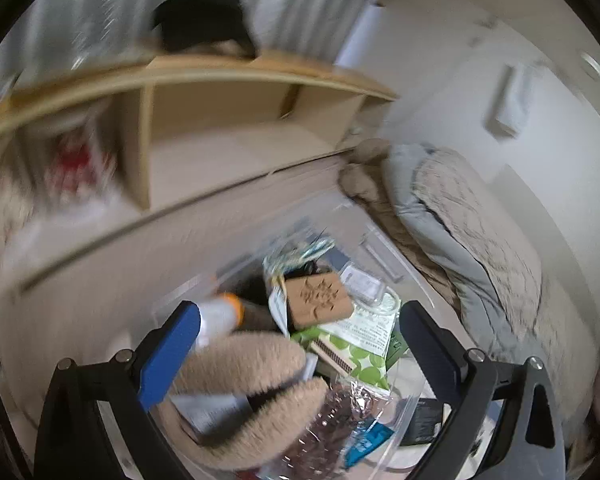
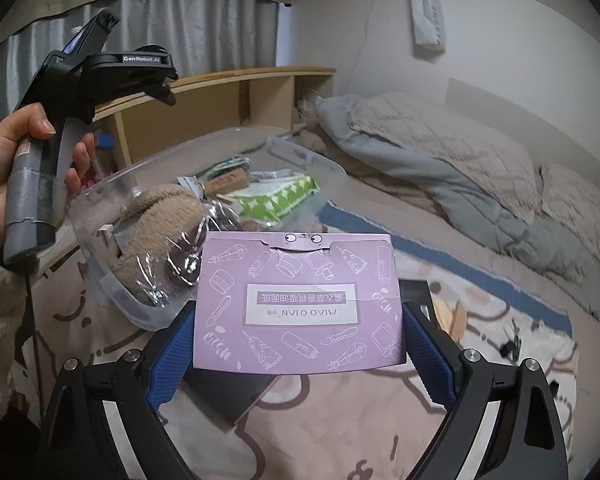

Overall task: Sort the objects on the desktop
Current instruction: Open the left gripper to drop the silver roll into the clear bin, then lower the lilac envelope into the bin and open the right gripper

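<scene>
Work surface is a bed (image 2: 380, 412) covered by a pinkish sheet with cartoon outlines and a blue border stripe; a grey pillow (image 2: 420, 160) and a quilted beige blanket (image 2: 460, 140) lie at its far side against a white wall. A light wooden shelf unit (image 2: 220, 100) with open compartments stands at the head, with grey curtains behind it. A clear plastic bin (image 2: 116, 292), thin-walled with rounded corners, sits on the sheet and holds mixed items: a fuzzy beige plush article (image 1: 240, 364), a crinkled cellophane packet (image 1: 332, 416), a green-and-white patterned pack (image 1: 360, 352), a small brown block with a carved design (image 1: 320, 300) and an orange-capped white tube (image 1: 220, 312). Left tool (image 1: 300, 344) stands wide apart above the bin, nothing between its blue-padded fingers; in the right wrist view it is raised, gripped by a hand (image 2: 4, 176) in a fleecy sleeve. Right tool (image 2: 300, 344) is clamped on a flat lilac cardboard box (image 2: 300, 300), printed with white cosmetic outlines and a label reading upside down; its textured blue pads (image 2: 172, 360) press both side edges. The box is held just near the bin's front corner, above the sheet.
</scene>
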